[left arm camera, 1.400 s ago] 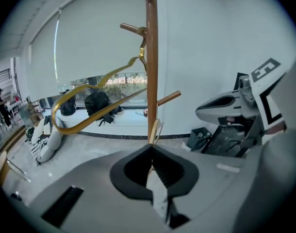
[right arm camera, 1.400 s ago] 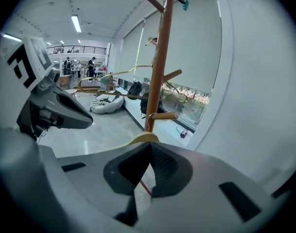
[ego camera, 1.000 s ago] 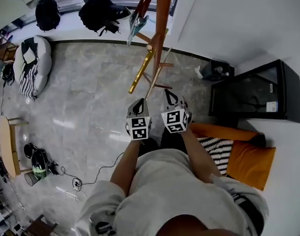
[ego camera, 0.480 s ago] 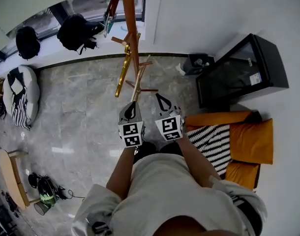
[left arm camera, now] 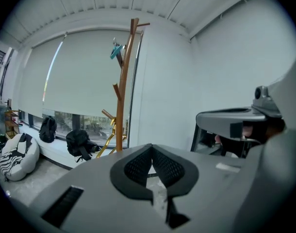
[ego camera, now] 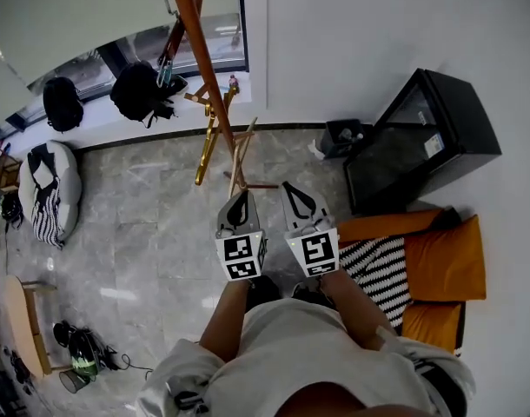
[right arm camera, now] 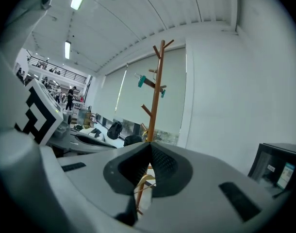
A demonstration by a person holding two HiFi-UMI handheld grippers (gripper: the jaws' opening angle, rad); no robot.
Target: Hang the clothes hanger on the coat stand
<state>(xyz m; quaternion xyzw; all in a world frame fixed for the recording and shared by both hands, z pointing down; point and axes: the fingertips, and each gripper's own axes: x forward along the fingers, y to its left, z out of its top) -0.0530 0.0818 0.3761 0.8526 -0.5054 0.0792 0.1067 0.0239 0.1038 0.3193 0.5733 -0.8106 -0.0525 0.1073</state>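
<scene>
The wooden coat stand [ego camera: 206,85] rises ahead of me by the window. A hanger with a teal clip [ego camera: 168,52] hangs from an upper peg, and a gold hanger [ego camera: 206,146] hangs lower down. My left gripper [ego camera: 239,200] and right gripper [ego camera: 293,193] are side by side, both pointing at the stand and short of it. Both are shut with nothing between the pads. In the left gripper view the stand [left arm camera: 121,96] and teal hanger [left arm camera: 116,50] show above the closed left gripper [left arm camera: 151,147]. The right gripper view shows the stand [right arm camera: 156,91] beyond the closed right gripper [right arm camera: 150,146].
A black cabinet [ego camera: 421,137] stands at the right against the white wall, with an orange sofa [ego camera: 443,272] and striped cushion [ego camera: 382,263] below it. Black backpacks [ego camera: 143,89] sit on the window sill. A beanbag [ego camera: 46,189] lies at the left.
Both grippers have risen together and stayed shut. The view has tipped up: the stand's top pegs and hung hanger now show, and the cabinet has shifted left.
</scene>
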